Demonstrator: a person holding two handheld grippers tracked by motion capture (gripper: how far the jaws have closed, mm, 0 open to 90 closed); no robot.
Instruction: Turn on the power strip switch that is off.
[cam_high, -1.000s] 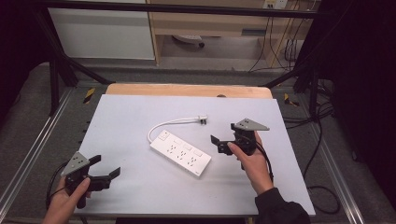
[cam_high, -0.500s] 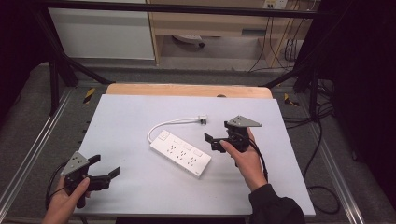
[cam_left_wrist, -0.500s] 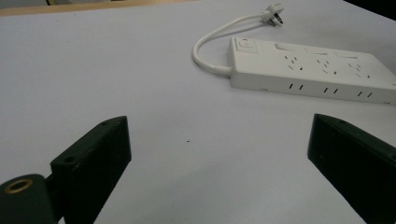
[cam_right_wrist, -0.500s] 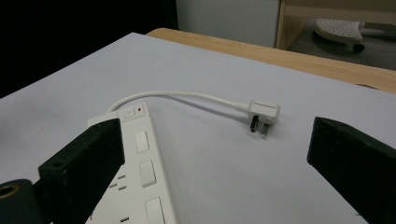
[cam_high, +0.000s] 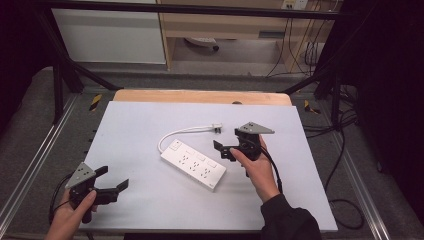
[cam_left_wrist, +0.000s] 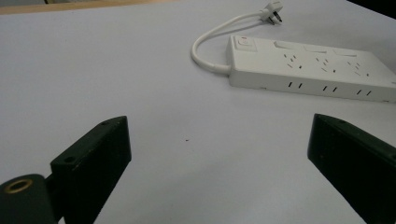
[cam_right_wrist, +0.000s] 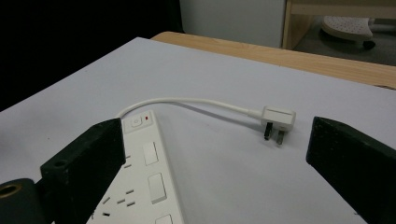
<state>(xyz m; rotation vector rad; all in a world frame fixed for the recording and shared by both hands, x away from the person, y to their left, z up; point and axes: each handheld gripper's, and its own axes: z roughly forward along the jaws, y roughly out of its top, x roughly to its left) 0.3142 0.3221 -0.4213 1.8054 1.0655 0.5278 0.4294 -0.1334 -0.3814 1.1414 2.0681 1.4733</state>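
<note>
Moving forward since earlier, the right gripper (cam_high: 224, 148) is nearing the white plastic power strip (cam_high: 193, 164), jaws wide. Left gripper (cam_high: 111, 181) is idling on the counter (cam_high: 150, 120), jaws wide.

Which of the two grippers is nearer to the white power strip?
The right gripper: it hangs open just beside the power strip, near its cable end. The left gripper stays far off, at the table's near left corner.
</note>
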